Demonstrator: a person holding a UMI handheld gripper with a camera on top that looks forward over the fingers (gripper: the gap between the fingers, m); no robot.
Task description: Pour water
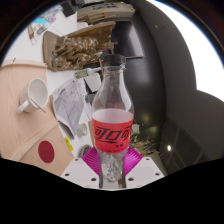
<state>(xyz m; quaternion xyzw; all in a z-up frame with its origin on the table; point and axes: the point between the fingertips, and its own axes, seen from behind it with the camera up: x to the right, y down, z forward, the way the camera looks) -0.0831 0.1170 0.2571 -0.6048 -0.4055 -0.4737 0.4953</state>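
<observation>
While my gripper point(110, 165) pinches the bottle point(111, 115) low on its body | bottle between fingers, axis upright, slightly tilted, capped | cup point(33, 93) lies beyond, up-left | pour must swing that way.

clear bottle point(111, 112), red label point(112, 132) with black lettering, possibly white cup point(36, 94)
</observation>
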